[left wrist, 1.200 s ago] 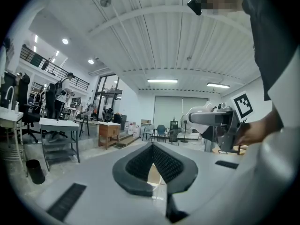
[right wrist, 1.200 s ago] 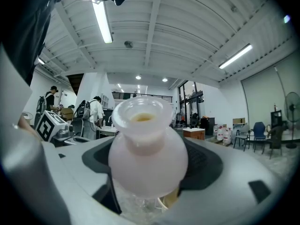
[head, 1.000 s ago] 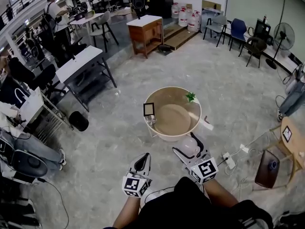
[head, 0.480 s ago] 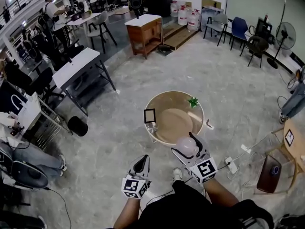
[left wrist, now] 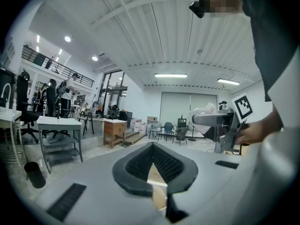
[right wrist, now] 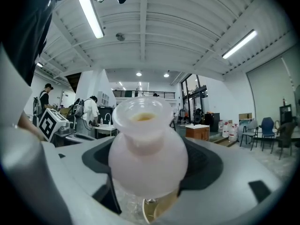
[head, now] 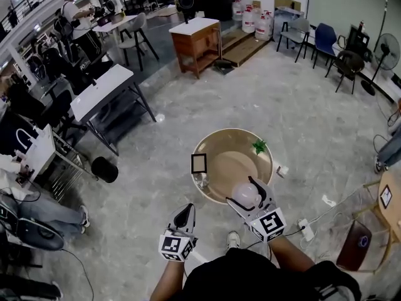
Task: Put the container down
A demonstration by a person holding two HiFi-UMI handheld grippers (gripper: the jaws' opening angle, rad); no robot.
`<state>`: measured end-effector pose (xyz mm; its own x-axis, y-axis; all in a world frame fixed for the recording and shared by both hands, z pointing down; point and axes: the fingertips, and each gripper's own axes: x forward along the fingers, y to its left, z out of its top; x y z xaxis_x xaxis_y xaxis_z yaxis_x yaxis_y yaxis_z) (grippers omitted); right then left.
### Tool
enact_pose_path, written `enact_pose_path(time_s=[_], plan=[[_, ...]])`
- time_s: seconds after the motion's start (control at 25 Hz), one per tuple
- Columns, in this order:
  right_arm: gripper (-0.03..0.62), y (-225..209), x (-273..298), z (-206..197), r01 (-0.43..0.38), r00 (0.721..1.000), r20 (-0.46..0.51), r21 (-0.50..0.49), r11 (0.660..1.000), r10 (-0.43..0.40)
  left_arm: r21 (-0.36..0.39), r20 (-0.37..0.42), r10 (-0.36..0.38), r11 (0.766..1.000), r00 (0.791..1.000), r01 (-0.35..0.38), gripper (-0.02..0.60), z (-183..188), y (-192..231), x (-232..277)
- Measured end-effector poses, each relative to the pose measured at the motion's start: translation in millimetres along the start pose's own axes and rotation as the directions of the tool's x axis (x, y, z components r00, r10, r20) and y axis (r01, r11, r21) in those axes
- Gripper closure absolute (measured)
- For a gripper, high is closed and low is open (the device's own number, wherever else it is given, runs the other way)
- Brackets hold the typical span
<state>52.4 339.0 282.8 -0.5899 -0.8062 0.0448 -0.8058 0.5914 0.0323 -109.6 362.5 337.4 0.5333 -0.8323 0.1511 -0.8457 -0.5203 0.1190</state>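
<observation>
Grey stone flooring point(head: 156, 187) fills a big workshop hall, with a white desk point(head: 103, 83) at the upper left of the head view. Low in that frame, left of centre, the left gripper point(head: 183, 217) has its jaws brought together at the tips, with nothing between them. At centre stands a round wooden table point(head: 216, 144), with a small dark-framed picture point(head: 198, 163) at its left edge and a small green sprig point(head: 259, 146) at its upper right. Just right of centre, the right gripper point(head: 250, 190) clamps a frosted, pale, bulbous container point(head: 245, 194) with a flared neck. It is held over the table's near rim.
</observation>
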Motion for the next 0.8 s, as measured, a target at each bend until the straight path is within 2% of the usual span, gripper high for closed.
enact_pose_path(time_s=[0.24,0.8], plan=[[0.191,-36,26,-11,-0.035,0.999,-0.008,-0.014,0.999,0.035,-0.018,0.008,0.035,0.999,0.999,-0.035,0.586,2,10,41],[0.191,-88,88,-21,-0.038,0.999,-0.021,0.022,0.999,0.038,-0.034,-0.010,0.024,0.999,1.000,-0.024,0.586,5,40,107]])
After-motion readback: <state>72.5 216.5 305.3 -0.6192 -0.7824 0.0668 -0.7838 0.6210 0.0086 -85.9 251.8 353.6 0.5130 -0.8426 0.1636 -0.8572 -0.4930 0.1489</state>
